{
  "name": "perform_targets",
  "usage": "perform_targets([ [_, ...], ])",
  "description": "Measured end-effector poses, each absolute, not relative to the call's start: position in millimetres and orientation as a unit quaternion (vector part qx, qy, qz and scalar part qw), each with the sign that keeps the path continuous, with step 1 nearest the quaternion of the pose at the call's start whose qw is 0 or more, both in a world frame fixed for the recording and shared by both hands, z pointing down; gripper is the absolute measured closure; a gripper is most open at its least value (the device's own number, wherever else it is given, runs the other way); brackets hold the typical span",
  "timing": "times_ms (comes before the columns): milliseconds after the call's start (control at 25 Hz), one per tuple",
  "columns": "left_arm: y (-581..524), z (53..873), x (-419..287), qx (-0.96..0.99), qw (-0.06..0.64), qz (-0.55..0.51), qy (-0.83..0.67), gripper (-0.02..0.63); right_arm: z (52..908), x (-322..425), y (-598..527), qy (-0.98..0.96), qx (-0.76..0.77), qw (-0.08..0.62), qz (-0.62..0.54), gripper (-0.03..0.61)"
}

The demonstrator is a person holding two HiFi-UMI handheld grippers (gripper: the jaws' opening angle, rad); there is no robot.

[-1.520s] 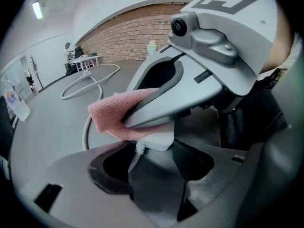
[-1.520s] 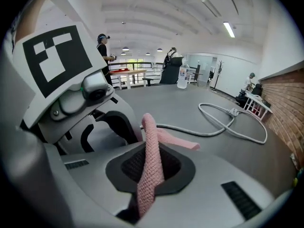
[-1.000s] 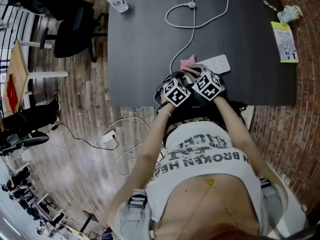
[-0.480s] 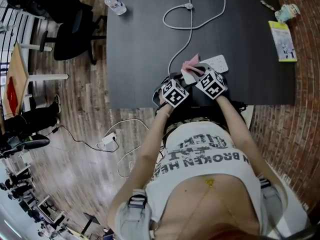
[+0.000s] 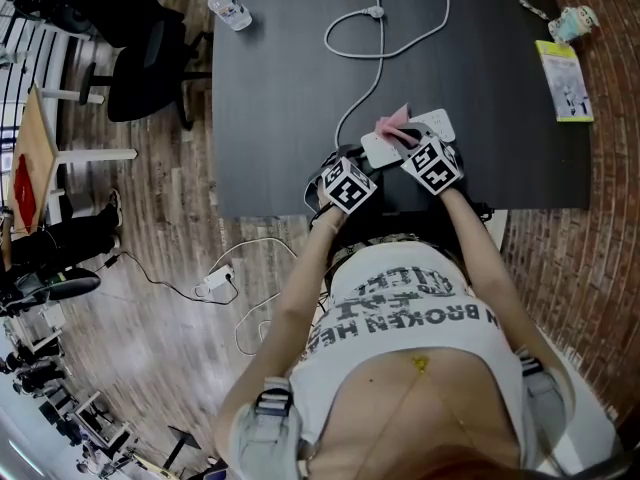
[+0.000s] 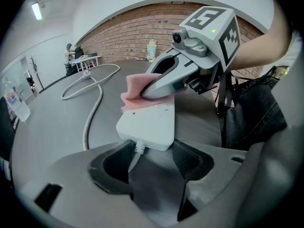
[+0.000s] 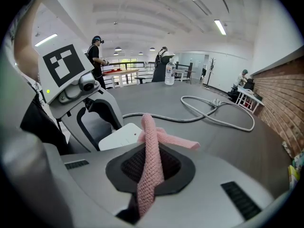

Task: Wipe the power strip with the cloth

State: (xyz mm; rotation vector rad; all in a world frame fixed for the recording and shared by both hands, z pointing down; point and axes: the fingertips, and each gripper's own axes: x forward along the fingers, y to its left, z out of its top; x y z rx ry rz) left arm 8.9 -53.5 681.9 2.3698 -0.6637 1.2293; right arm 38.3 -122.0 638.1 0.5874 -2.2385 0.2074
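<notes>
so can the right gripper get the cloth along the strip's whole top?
Likely yes. The right gripper has the cloth on top of the power strip. Nothing else lies on it, and the left gripper grips only its cord end.

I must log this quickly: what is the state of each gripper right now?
Left gripper: tongs closed on the cord end of the strip.
Right gripper: tongs closed on the cloth.

Tabletop (image 5: 290,88): dark, matte.
Water bottle (image 5: 231,6): clear, upright at the far left corner.
Booklet (image 5: 567,81): yellow-green, flat near the right edge.
Office chair (image 5: 150,63): black, left of the tabletop.
Floor (image 5: 150,298): wood planks carrying a white adapter (image 5: 214,279).
</notes>
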Motion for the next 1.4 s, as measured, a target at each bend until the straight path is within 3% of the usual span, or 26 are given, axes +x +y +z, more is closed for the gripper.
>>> perform_targets([
  [1400,-54,678,9,0.846,0.194,0.438,-0.234,0.362,638,118,-157,-0.86,0.317,0.388,0.097,0.561],
])
